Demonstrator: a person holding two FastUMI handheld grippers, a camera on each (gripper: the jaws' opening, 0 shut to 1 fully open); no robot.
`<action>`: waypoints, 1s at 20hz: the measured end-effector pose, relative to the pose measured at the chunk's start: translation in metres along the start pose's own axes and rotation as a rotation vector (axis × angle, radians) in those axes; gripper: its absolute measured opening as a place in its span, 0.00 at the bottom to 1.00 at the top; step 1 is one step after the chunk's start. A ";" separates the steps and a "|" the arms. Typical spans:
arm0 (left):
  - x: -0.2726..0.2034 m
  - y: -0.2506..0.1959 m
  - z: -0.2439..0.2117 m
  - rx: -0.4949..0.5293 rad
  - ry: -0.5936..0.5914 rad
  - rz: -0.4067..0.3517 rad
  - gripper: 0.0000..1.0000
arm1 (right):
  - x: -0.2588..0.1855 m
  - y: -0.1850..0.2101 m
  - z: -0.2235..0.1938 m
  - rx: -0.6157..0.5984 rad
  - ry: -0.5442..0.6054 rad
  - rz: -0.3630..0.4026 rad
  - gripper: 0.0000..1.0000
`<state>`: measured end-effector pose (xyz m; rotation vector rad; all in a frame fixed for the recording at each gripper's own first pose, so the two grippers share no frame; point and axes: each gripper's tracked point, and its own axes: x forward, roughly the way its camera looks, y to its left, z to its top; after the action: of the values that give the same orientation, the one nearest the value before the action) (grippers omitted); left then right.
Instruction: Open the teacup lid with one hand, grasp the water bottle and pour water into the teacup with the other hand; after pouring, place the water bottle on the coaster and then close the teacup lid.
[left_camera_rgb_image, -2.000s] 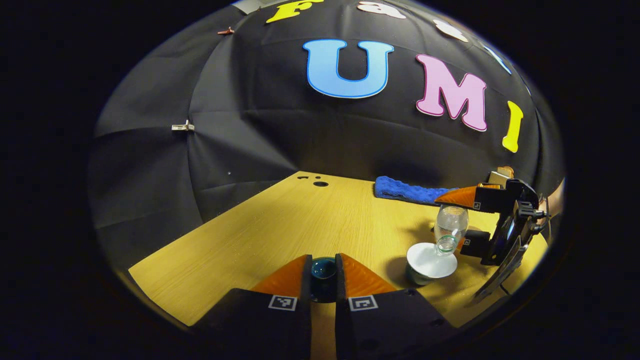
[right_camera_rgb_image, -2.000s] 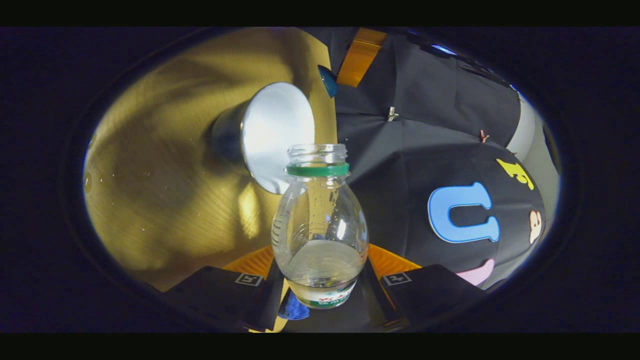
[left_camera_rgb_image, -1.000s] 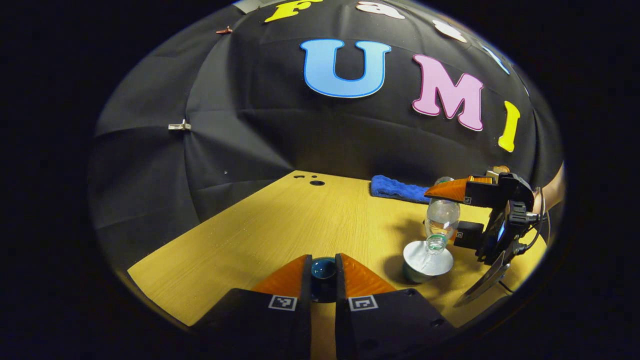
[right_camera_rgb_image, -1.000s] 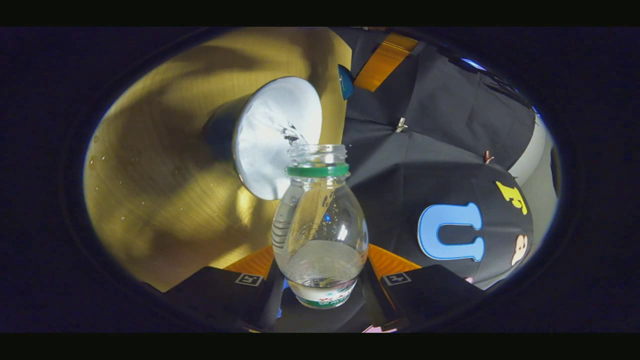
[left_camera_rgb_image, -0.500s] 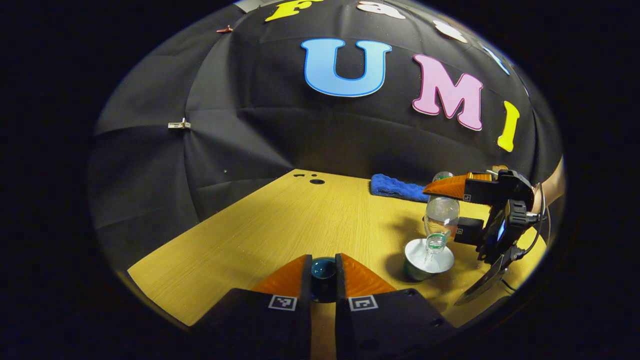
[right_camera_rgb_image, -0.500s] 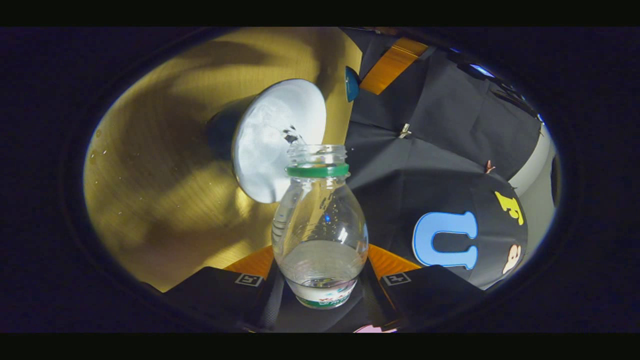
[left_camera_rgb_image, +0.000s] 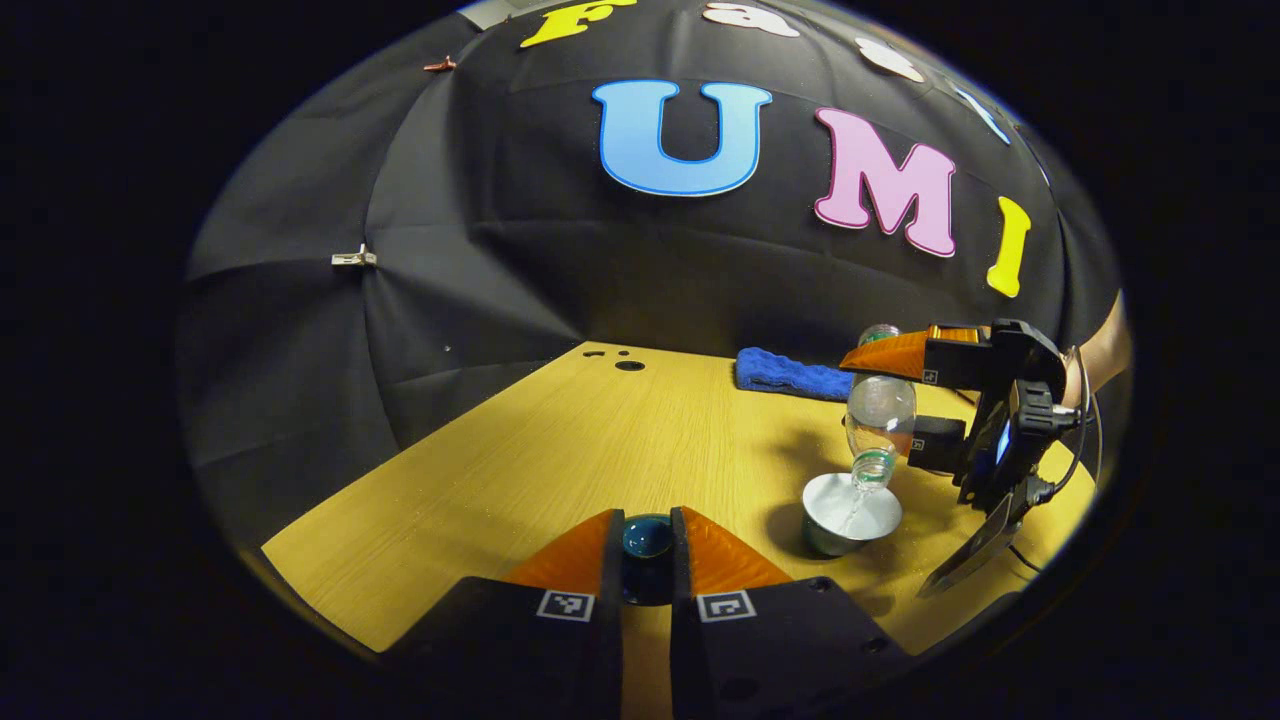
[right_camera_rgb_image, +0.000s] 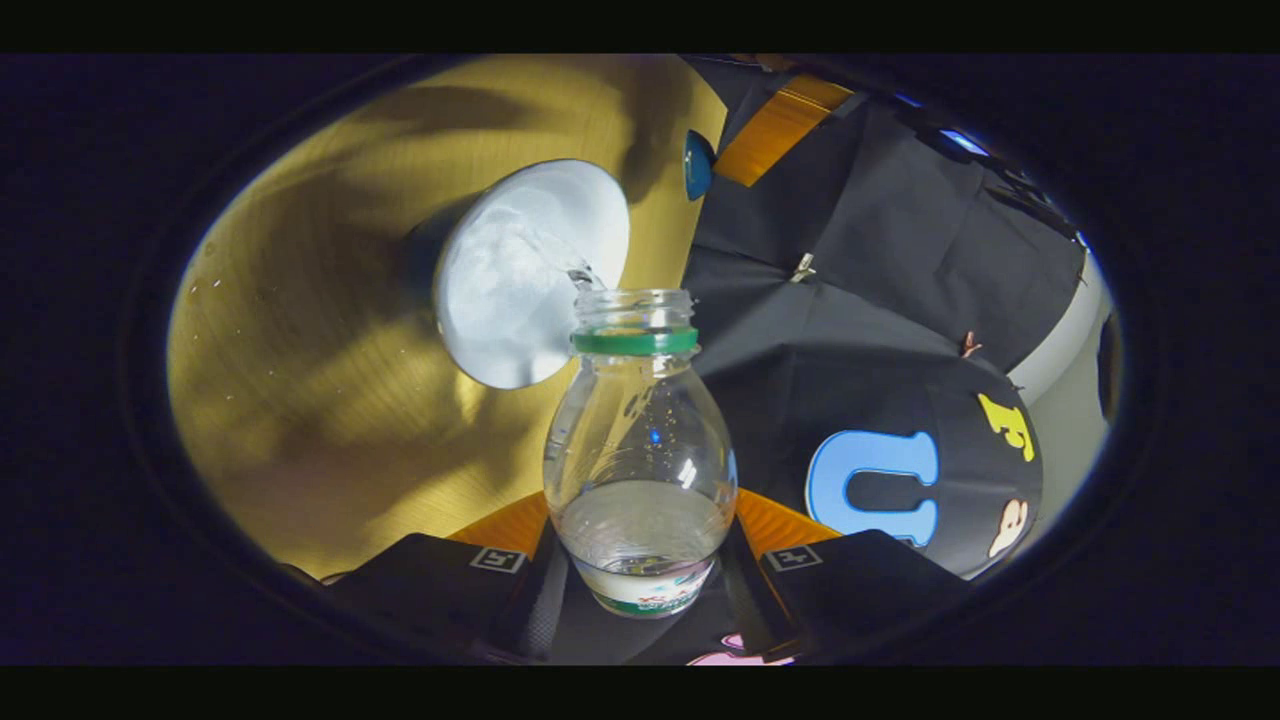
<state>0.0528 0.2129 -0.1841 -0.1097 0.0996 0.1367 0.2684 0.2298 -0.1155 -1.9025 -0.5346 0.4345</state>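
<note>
- Left gripper view: the left tool (left_camera_rgb_image: 647, 545) is seen closed on the dark teal, rounded knob of the teacup lid (left_camera_rgb_image: 647, 540), both orange fingers pressed against it, and it is held above the yellow wooden table (left_camera_rgb_image: 560, 450), well apart from the cup.
- The small round teacup with a white inside (left_camera_rgb_image: 850, 512) is seen standing on the table to the right; the clear plastic water bottle with a green neck ring (left_camera_rgb_image: 879, 420) is tipped mouth-down just over it, gripped by the right tool (left_camera_rgb_image: 905, 400), and a thin stream is seen falling into the cup.
- A blue cloth (left_camera_rgb_image: 790, 375) is seen lying at the back edge of the table; whether it serves as the coaster cannot be told.
- For a good pour, the lid is best kept clear of the stream and level.
- Right gripper view: the right tool (right_camera_rgb_image: 640, 550) is seen clamped on the lower body of the water bottle (right_camera_rgb_image: 640, 460), one orange finger on each side.
- The bottle mouth is seen lying over the near rim of the teacup (right_camera_rgb_image: 520, 280), not its centre, and water is seen entering; the teacup lid (right_camera_rgb_image: 697, 165) shows beyond the cup.
- Some water is seen left in the bottle, so the tilt is best raised slowly, and the mouth kept inside the rim to avoid a spill on the table (right_camera_rgb_image: 320, 350).
</note>
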 end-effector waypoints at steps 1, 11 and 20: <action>-0.001 -0.002 0.002 0.002 -0.004 0.000 0.23 | 0.000 -0.002 -0.002 -0.006 0.004 -0.003 0.71; -0.004 -0.019 0.014 0.022 -0.026 -0.025 0.23 | -0.011 -0.024 -0.001 -0.027 -0.015 -0.045 0.71; -0.011 -0.023 0.013 0.030 -0.021 -0.019 0.23 | -0.007 -0.030 0.004 -0.056 -0.044 -0.065 0.71</action>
<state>0.0467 0.1902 -0.1675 -0.0790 0.0793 0.1177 0.2555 0.2390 -0.0883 -1.9271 -0.6421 0.4230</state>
